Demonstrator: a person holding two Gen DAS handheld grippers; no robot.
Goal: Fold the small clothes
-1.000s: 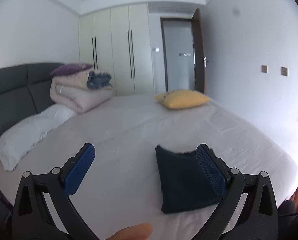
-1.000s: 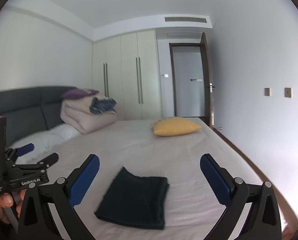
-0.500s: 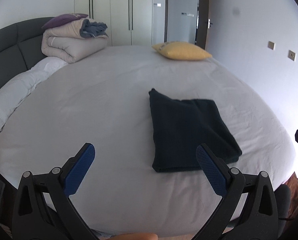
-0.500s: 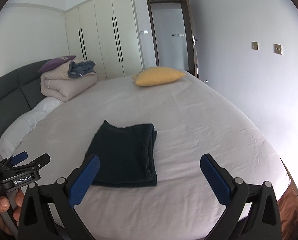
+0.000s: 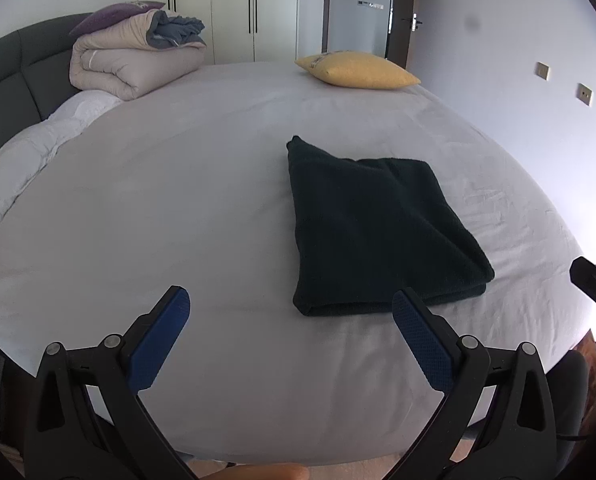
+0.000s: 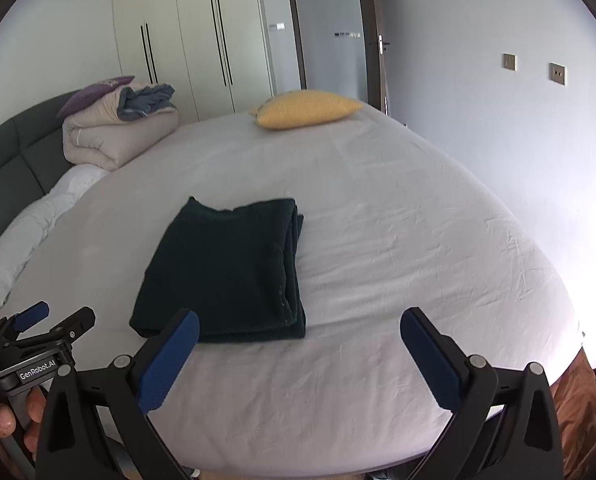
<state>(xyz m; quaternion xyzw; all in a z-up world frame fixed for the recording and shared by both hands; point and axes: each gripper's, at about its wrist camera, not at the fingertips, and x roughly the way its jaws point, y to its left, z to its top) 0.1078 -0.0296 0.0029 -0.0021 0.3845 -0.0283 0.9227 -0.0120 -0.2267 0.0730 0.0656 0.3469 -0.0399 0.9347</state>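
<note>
Left wrist: dark knit garment (image 5: 374,228) folded rectangular; bedsheet (image 5: 178,200) smooth, lightly creased.

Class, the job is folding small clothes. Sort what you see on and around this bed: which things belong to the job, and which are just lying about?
Belongs to the job:
- dark folded garment
- left claw, open
- right claw, open

Just lying about:
- yellow pillow
- rolled beige duvet
- purple cushion
- white pillow
- bed, only the work surface

**Grippers: both open, empty**

Left gripper (image 5: 290,316): jaws spread wide, nothing between the blue pads (image 5: 160,344), held low and near. Right gripper (image 6: 298,344): jaws equally wide, level. Hand (image 6: 6,420) grips the left gripper's handle.
</note>
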